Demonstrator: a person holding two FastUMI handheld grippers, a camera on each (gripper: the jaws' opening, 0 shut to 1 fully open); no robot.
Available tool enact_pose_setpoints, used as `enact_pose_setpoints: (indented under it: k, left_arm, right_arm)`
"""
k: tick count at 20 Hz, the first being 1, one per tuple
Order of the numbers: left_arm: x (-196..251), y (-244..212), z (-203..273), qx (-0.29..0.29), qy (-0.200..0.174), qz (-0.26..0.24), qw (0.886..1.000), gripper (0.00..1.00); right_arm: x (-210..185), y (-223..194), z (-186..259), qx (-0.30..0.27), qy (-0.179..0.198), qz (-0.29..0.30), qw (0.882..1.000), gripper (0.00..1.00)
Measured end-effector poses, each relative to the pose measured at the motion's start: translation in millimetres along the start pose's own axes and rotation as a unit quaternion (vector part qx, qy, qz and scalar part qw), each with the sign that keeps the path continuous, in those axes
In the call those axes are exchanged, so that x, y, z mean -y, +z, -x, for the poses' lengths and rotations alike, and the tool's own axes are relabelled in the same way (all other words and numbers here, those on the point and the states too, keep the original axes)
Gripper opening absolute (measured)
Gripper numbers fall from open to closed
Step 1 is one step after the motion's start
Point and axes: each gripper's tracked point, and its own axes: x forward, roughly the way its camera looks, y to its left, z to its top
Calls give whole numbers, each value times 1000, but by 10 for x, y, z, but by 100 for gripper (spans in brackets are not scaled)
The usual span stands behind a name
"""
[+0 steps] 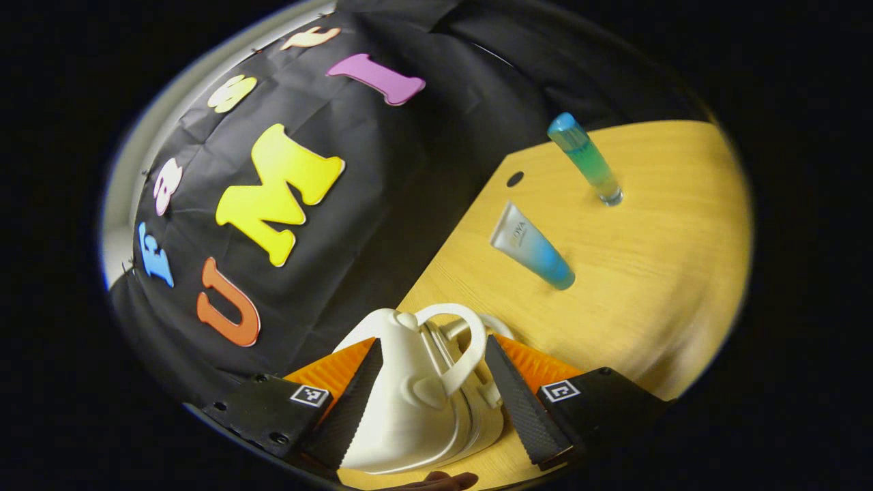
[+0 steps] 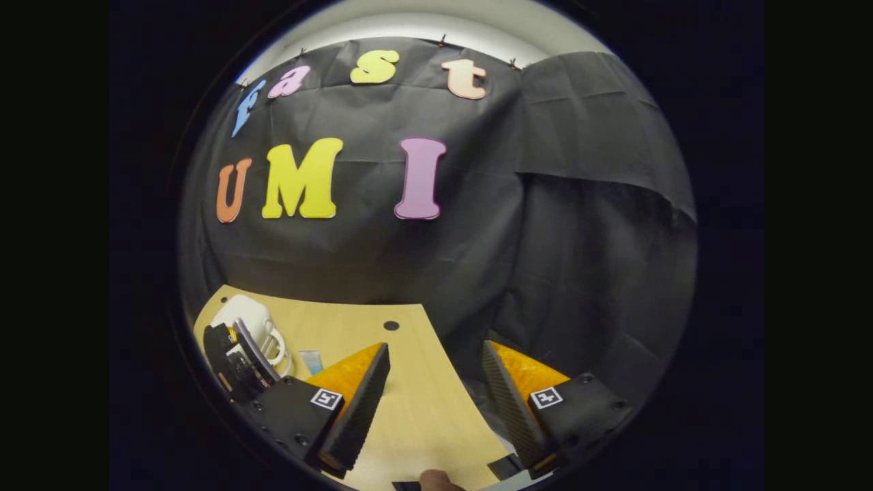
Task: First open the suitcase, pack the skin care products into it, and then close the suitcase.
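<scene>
The small white suitcase [image 1: 416,389] is seen on the wooden surface [image 1: 655,273], set between the spread fingers of the left claw [image 1: 430,382]; contact cannot be told. A blue-and-white tube [image 1: 532,247] and an upright blue-green bottle [image 1: 585,158] are placed farther along the surface. The right claw [image 2: 433,392] is held open and empty over the surface edge.

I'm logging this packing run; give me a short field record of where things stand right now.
suitcase: small white case with a handle, on the wooden table, looks closed
left gripper: open, fingers on either side of the case; contact unclear
right gripper: open, empty, over the table edge
tube: lying on the table, unpacked
bottle: standing upright beyond the tube, unpacked
task stage: opening the case
</scene>
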Motion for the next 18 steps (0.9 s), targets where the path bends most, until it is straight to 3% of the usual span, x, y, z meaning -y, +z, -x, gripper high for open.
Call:
enact_pose_setpoints:
  k: [3, 5, 6, 10, 13, 14, 18]
  left_arm:
    - [87, -190, -122, -45, 0, -49, 998, 96]
    - [22, -186, -228, -53, 14, -83, 995, 85]
    - [1, -178, -260, -54, 23, -97, 994, 75]
    - [26, -173, -355, -65, 28, -126, 989, 54]
    - [58, -127, -338, -64, 30, -124, 990, 29]
    - [28, -111, -315, -66, 31, -125, 990, 16]
    - [-13, -95, -268, -75, 3, -80, 994, 7]
  right_arm:
    - [200, -125, -43, -5, -14, 5, 1000, 81]
    - [305, -220, -47, -12, -15, 9, 1000, 82]
    - [340, -279, -36, -15, -15, 12, 1000, 82]
    - [474, -422, -21, -28, -18, 26, 999, 81]
    - [519, -448, -38, -32, -20, 24, 999, 81]
    - [525, -457, -41, -34, -20, 21, 999, 82]
    - [465, -430, -69, -34, -20, 23, 999, 81]
